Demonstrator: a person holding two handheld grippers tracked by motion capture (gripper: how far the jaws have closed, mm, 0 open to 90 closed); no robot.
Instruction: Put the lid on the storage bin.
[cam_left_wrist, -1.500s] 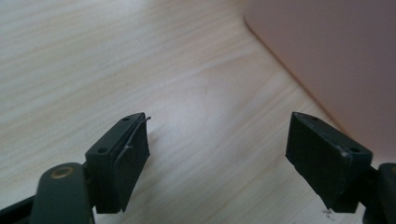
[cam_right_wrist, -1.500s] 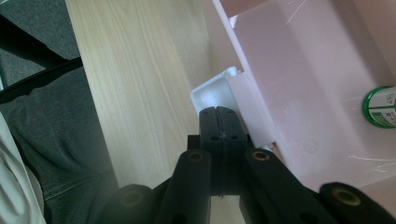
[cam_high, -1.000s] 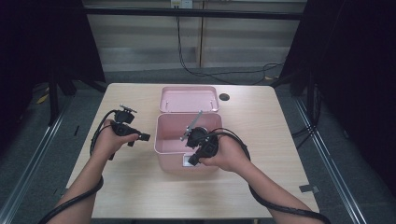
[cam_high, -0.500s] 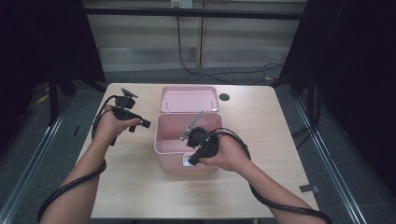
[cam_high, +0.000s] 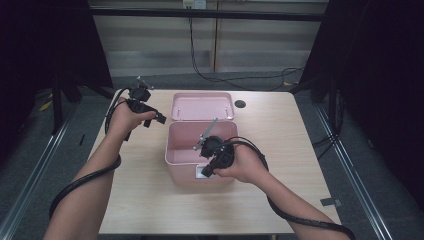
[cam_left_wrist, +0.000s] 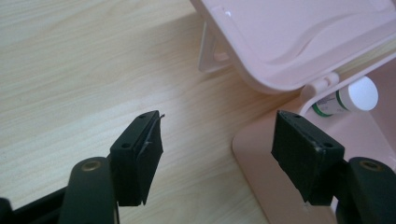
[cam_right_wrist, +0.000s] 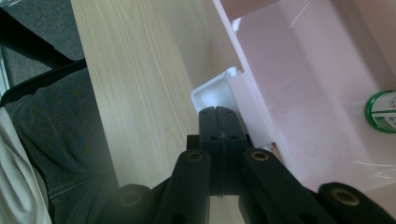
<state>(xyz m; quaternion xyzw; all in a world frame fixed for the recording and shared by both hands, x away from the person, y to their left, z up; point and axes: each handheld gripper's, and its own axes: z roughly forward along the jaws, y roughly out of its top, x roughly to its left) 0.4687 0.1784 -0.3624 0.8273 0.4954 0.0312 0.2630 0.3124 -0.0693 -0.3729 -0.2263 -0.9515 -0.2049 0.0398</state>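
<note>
A pink box (cam_high: 173, 145) stands open mid-table, its lid (cam_high: 202, 106) lying back behind it. Inside lies a white-capped bottle (cam_left_wrist: 356, 94) with a green label (cam_right_wrist: 383, 112). My left gripper (cam_high: 155, 120) hovers left of the lid, raised off the table. Its jaws (cam_left_wrist: 217, 126) are open with only tabletop between them, and they have just been closing a little. My right gripper (cam_high: 206, 171) sits at the box's front wall. Its jaws (cam_right_wrist: 219, 112) are shut together, tips against the white latch (cam_right_wrist: 211, 94).
The wooden table (cam_high: 300, 150) has a small dark round spot (cam_high: 240, 104) right of the lid. Cables trail from both grippers over the near side. The person's lap (cam_right_wrist: 46, 121) is just beyond the table's near edge.
The left hand has lifted and moved toward the far side, from beside the box up to the lid's left corner. The right hand has stayed at the box front.
</note>
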